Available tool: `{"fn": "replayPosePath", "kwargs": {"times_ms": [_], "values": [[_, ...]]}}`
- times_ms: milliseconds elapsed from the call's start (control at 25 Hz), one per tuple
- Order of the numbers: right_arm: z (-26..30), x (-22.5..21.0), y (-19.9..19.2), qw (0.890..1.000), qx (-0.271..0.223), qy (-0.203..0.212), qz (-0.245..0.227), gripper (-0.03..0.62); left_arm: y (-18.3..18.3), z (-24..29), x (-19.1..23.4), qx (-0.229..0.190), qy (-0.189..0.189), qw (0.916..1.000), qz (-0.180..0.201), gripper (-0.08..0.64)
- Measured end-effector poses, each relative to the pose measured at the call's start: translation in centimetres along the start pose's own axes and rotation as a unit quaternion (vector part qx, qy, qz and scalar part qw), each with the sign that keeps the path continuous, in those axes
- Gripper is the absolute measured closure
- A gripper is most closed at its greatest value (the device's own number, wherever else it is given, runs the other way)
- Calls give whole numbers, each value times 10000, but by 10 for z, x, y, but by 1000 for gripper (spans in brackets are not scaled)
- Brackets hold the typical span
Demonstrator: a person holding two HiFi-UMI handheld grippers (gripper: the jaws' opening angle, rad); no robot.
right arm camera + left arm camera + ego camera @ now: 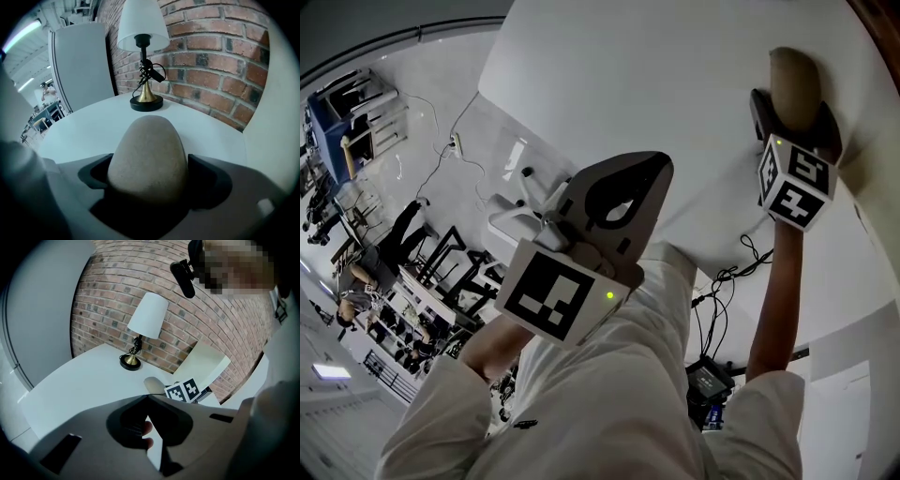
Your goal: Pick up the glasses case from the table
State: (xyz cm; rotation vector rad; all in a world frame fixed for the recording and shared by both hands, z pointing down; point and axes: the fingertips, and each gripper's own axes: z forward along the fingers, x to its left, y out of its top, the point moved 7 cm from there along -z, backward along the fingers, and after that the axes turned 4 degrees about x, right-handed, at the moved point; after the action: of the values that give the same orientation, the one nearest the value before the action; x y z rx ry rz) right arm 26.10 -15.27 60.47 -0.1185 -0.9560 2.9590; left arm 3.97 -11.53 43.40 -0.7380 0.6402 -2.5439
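Seemingly suede, rounded tan glasses case [147, 157]

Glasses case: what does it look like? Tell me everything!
The glasses case is a tan-brown, rounded, egg-like shell with a soft, suede-like look; no opening shows. The right gripper has its fingers shut on its two sides, over the white table. Whether it touches the table cannot be seen.

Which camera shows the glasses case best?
The right gripper view: the glasses case fills the middle, held between the jaws. The head view shows its end; the left gripper view only a far sliver.
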Motion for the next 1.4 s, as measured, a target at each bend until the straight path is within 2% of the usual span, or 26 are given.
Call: {"fn": "replayPosePath", "kwargs": {"times_ms": [160, 440, 720, 1080, 1400], "values": [[1, 4, 6, 10000, 41, 50, 31, 137, 3, -4, 3, -9, 19, 10000, -64, 552], [-1, 10, 12, 9998, 11, -34, 179, 166, 6, -16, 9, -70, 0, 10000, 43, 552], [-1, 6, 17, 9986, -61, -50, 514, 173, 10, -26, 9, -194, 6, 9998, 4, 552], [-28, 11, 23, 9977, -369, -214, 521, 175, 6, -42, 11, -293, -52, 9995, 78, 552], [-58, 34, 23, 9970, -550, -231, 492, 175, -4, -68, 15, -406, -118, 9989, 195, 552]]}}
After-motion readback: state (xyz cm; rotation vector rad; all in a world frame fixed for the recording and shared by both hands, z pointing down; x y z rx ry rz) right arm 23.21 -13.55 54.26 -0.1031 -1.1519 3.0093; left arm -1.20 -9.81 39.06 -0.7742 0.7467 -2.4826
